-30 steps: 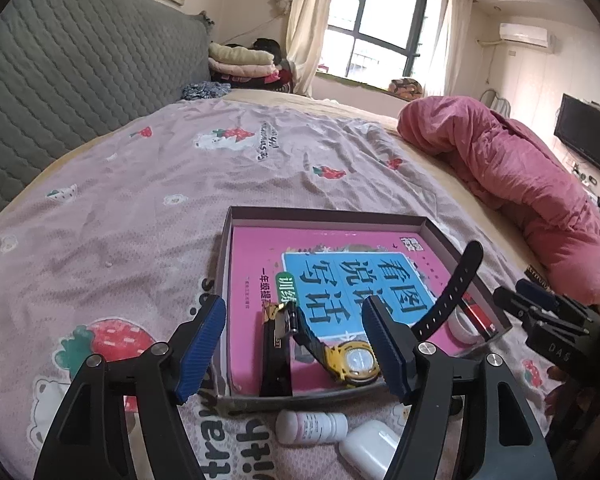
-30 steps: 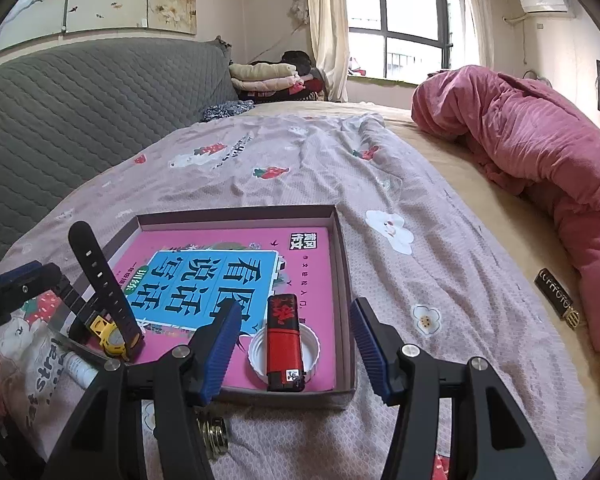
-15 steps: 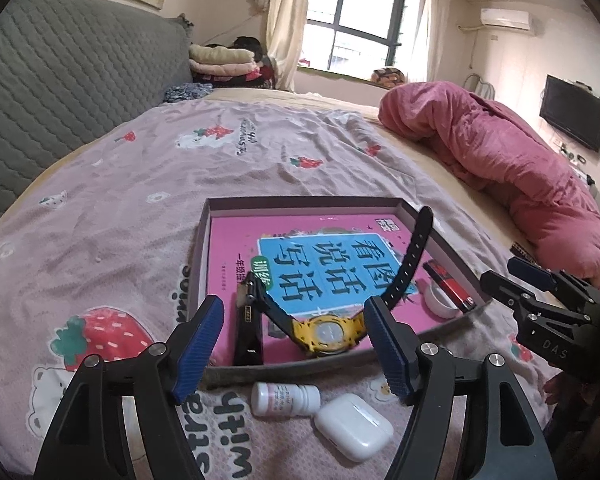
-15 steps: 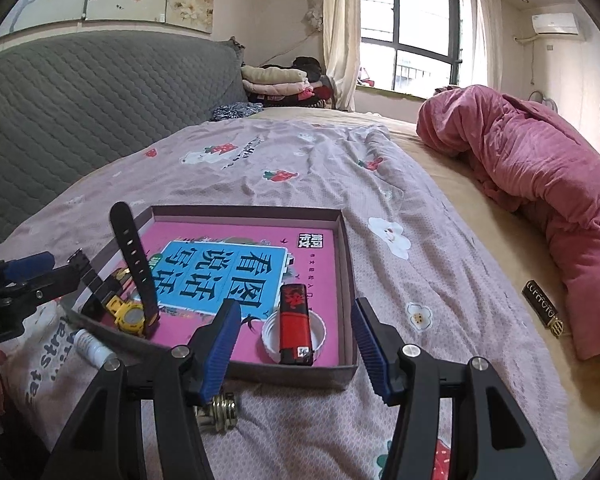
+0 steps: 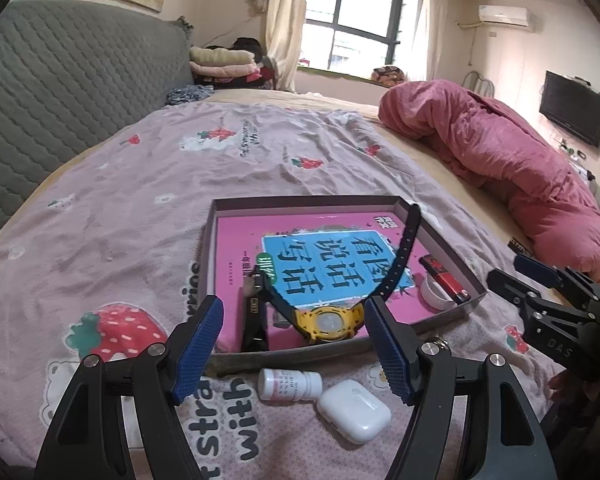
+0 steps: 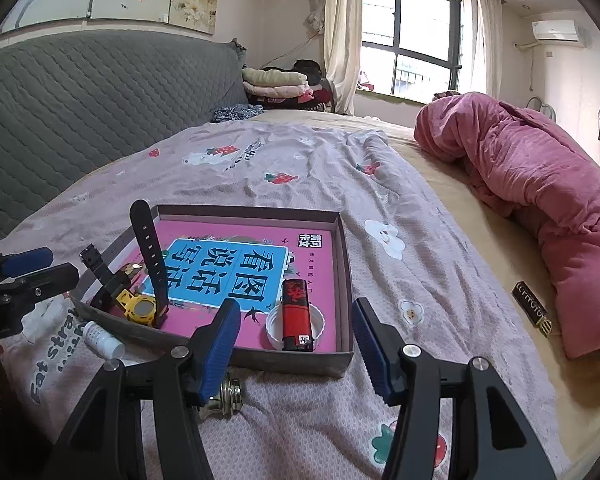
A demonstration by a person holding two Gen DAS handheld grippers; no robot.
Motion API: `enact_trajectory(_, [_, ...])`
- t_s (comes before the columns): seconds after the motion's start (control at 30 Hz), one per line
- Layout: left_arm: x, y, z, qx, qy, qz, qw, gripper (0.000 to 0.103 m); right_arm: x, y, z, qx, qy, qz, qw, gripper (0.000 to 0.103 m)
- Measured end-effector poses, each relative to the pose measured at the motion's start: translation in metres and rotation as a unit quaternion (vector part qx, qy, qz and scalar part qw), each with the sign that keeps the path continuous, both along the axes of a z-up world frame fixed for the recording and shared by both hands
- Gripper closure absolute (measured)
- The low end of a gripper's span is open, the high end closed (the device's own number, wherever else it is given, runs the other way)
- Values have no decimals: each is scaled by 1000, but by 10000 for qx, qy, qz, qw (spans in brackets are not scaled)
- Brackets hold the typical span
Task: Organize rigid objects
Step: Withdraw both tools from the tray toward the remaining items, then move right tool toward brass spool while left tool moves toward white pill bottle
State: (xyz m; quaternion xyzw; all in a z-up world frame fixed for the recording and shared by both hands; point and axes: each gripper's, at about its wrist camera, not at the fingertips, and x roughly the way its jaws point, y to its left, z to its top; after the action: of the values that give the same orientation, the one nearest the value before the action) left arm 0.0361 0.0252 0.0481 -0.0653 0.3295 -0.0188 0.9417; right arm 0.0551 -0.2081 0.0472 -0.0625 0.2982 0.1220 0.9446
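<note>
A shallow brown box (image 5: 300, 201) (image 6: 342, 240) lies on the bed with a pink and blue book (image 5: 320, 256) (image 6: 236, 264) in it. On the book lie a yellow watch (image 5: 327, 322) (image 6: 138, 309) with black straps, a black clip (image 5: 254, 320), a red lighter (image 5: 444, 278) (image 6: 296, 314) and a white cap (image 5: 430, 292) (image 6: 274, 326). A small white bottle (image 5: 290, 384) (image 6: 102, 342) and a white earbud case (image 5: 354, 410) lie outside the box's near edge. A brass fitting (image 6: 224, 398) lies under my right gripper. My left gripper (image 5: 292, 348) and right gripper (image 6: 296, 344) are open and empty, just short of the box.
The pink strawberry-print sheet (image 5: 140, 200) covers the bed. A rumpled pink duvet (image 5: 500, 160) (image 6: 540, 184) lies on the right. A small dark tag (image 6: 530, 304) lies on the tan mattress. A grey quilted headboard (image 5: 60, 92) stands at the left.
Both grippers have drawn back from the box and risen slightly. The bottle and earbud case have come fully into the left wrist view. Both stay open.
</note>
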Motion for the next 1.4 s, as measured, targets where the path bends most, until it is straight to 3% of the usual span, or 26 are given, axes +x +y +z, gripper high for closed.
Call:
enact_trajectory(0.63, [-23, 5, 16, 174, -45, 49, 9998, 29, -26, -4, 13, 205, 32, 125, 9997, 46])
enact_trajectory(1.4, [-41, 1, 12, 74, 317, -122, 9994, 29, -43, 9, -1, 53, 508, 363, 9980, 46])
